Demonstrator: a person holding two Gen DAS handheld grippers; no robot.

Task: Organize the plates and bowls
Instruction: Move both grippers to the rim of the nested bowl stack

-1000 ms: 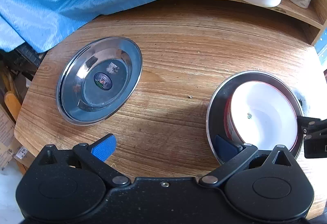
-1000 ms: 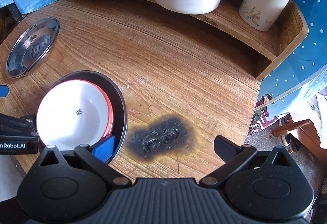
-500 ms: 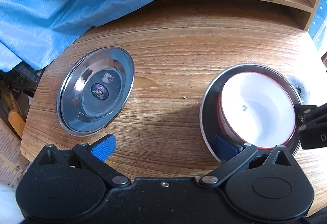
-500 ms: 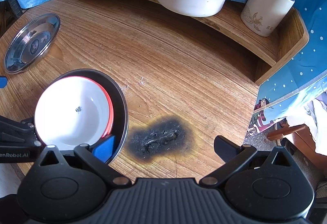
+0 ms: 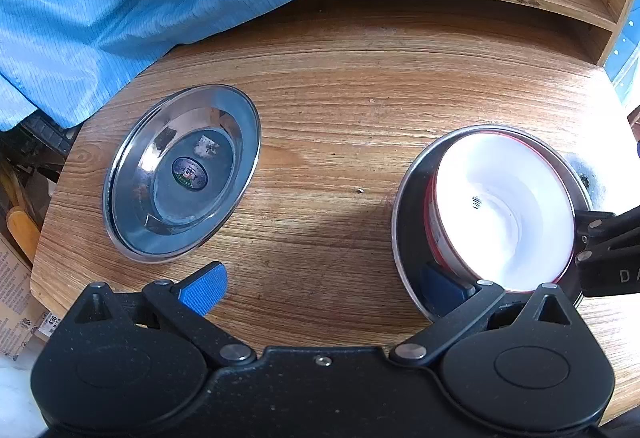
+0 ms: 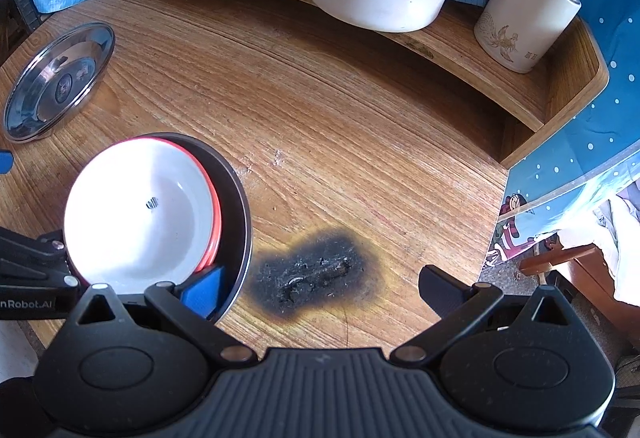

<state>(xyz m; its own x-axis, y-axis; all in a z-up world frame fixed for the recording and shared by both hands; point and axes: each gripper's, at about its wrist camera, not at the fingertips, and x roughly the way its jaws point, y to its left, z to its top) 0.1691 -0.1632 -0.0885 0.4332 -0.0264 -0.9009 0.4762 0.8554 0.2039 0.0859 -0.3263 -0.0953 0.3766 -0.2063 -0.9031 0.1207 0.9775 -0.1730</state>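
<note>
Both your tongs, left (image 5: 320, 284) and right (image 6: 324, 284), hang wide open holding nothing, now raised farther off the surface (image 5: 360, 86), bowl (image 5: 504, 214) nested between them, plate (image 5: 180, 174) ahead-left awaiting stacking.

1. Our left gripper (image 5: 320, 288) has a matte, speckled black body filling the lower frame, with two round housings and silver pivot rivets.
2. Its fingers (image 5: 204, 289) carry blue pads.
3. Our right gripper (image 6: 322, 288) has a ribbed dark-grey centre panel at bottom.
4. White lettering "nRobot.AI" shows at the lower left edge.
</note>
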